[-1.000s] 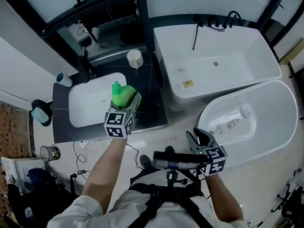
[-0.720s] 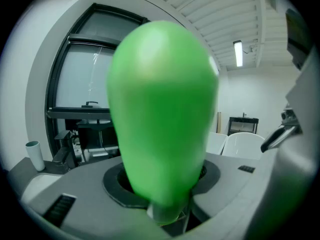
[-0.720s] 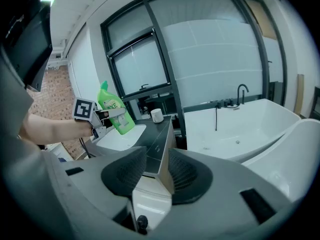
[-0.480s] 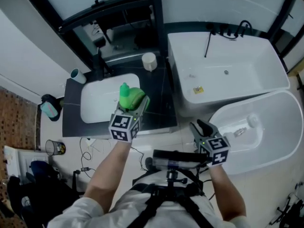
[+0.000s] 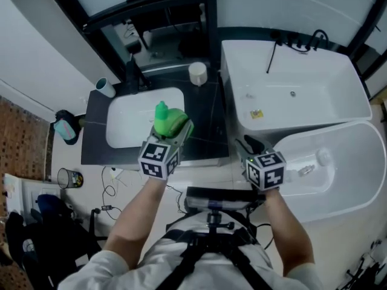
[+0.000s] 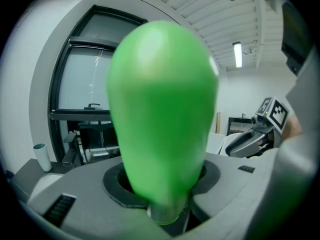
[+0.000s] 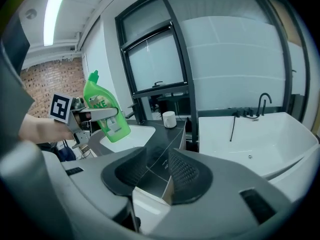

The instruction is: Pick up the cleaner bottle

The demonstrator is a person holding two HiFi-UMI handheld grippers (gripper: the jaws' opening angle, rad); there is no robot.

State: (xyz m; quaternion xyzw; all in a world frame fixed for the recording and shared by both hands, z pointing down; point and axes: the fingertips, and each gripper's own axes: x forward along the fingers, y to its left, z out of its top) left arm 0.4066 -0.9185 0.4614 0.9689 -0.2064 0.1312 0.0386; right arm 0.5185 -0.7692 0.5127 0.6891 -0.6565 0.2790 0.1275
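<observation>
The green cleaner bottle (image 5: pixel 167 120) hangs in the air over the white sink basin (image 5: pixel 130 122), and my left gripper (image 5: pixel 176 129) is shut on its body. Seen from the left gripper view, the bottle (image 6: pixel 162 114) fills the middle between the jaws. From the right gripper view the bottle (image 7: pixel 104 110) stands upright, cap up, with a grey finger across its label. My right gripper (image 5: pixel 245 145) hovers at the counter's right end, beside the bathtubs. Its jaws (image 7: pixel 155 171) stand open with nothing between them, only the dark counter showing through the gap.
A black faucet (image 5: pixel 134 74), a pale cup (image 5: pixel 106 87) and a white cylinder (image 5: pixel 198 73) stand on the dark counter (image 5: pixel 205 132). A rectangular bathtub (image 5: pixel 302 95) and an oval tub (image 5: pixel 338 174) lie to the right. A small bin (image 5: pixel 69 177) sits on the floor at the left.
My right gripper has moved left, from over the oval tub's rim to the counter's right end, and rolled. The left gripper, still holding the bottle, has risen slightly.
</observation>
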